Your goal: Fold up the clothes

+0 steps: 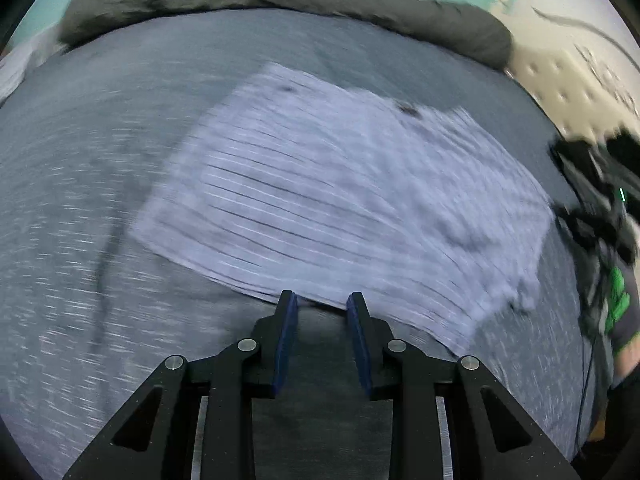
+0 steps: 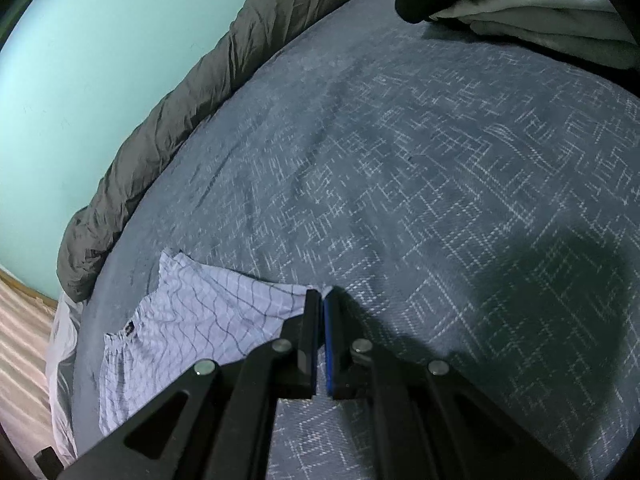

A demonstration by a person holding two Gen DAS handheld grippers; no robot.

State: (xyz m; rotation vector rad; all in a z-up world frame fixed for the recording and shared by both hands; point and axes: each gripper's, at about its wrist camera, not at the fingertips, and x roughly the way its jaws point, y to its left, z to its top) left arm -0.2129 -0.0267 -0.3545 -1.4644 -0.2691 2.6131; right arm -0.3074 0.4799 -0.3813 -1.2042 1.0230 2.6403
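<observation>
Pale lilac checked shorts (image 1: 328, 184) lie flat on the blue-grey patterned bedspread (image 1: 80, 200); the left wrist view is motion-blurred. My left gripper (image 1: 322, 300) is open, its blue-padded fingertips just short of the shorts' near edge with nothing between them. In the right wrist view the shorts (image 2: 188, 320) spread out to the left, and my right gripper (image 2: 322, 296) is shut on their corner. The right gripper's black body (image 1: 592, 200) also shows at the right edge of the left wrist view, by the shorts' far right corner.
A rolled dark grey duvet (image 2: 168, 120) runs along the bed's far edge against a teal wall (image 2: 80, 60). Folded black and grey clothes (image 2: 520, 8) sit at the top right. Wooden floor (image 2: 20, 340) shows beyond the bed's left edge. A hand with green on it (image 1: 618, 304) is at the right.
</observation>
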